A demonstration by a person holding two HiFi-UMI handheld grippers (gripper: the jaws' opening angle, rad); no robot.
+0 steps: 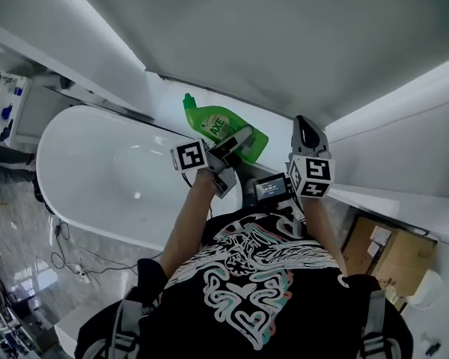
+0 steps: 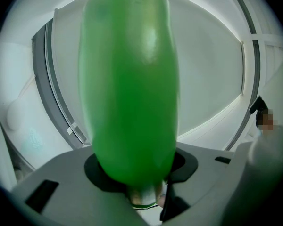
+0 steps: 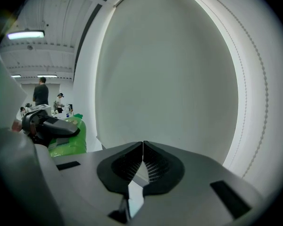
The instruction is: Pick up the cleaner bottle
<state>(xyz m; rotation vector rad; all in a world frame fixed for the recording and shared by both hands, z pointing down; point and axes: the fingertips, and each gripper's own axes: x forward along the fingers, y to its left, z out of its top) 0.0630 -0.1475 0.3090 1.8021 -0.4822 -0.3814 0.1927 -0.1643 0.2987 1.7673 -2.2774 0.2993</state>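
The left gripper [image 1: 238,142] has its jaws clamped on the green cleaner bottle [image 1: 218,126], with the body wedged deep between the pads. I'd say the grab is made and the lift is what matters now. From where I stand the bottle sits tilted at the back rim of the white bathtub [image 1: 90,178], close to the wall; I cannot tell whether it is clear of the ledge. To do this well, raise it straight and slowly, squeeze firmly because the plastic is smooth and rounded, and mind the wall. The left forearm reaches forward with its gripper about level. The right gripper [image 3: 142,160] hangs just beside it, jaws pressed together on nothing, pointing at the wall.
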